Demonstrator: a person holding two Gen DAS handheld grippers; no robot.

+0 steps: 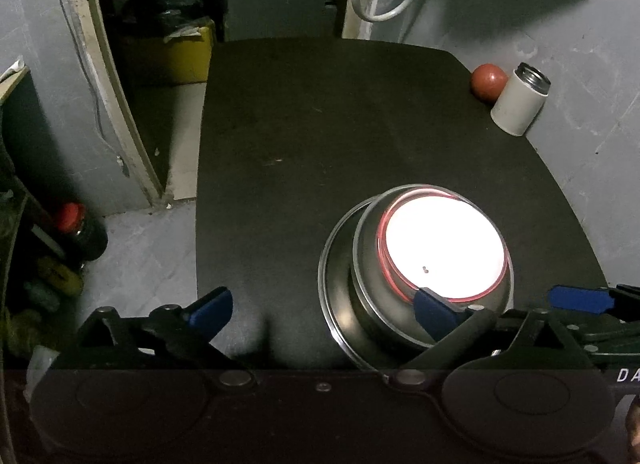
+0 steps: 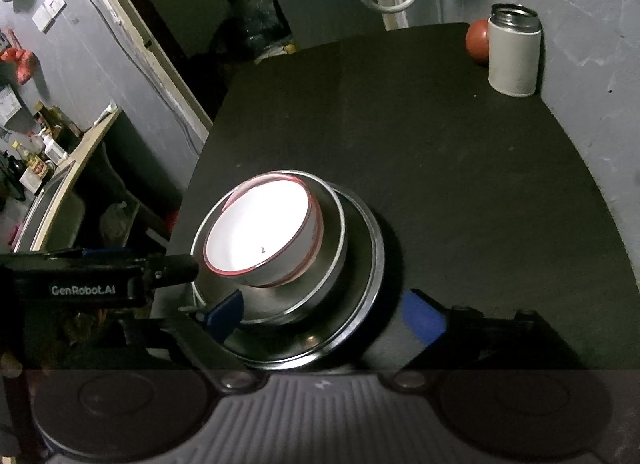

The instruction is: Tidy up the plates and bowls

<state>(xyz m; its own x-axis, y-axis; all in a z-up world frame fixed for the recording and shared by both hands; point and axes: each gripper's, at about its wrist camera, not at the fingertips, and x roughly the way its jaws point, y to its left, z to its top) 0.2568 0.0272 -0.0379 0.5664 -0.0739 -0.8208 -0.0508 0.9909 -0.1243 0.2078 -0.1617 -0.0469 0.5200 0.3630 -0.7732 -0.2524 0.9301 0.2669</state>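
White bowl nested in steel bowl on plate — both grippers' fingers apart — on the counter

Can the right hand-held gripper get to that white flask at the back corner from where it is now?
Probably yes. The right hand-held gripper is open by the stacked bowls, and the dark table between them and the white flask shows nothing in the way.

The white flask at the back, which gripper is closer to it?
Right, though neither is near. The flask stands at the table's far right corner. The right gripper is open around the stacked dishes; the left gripper sits open further left.
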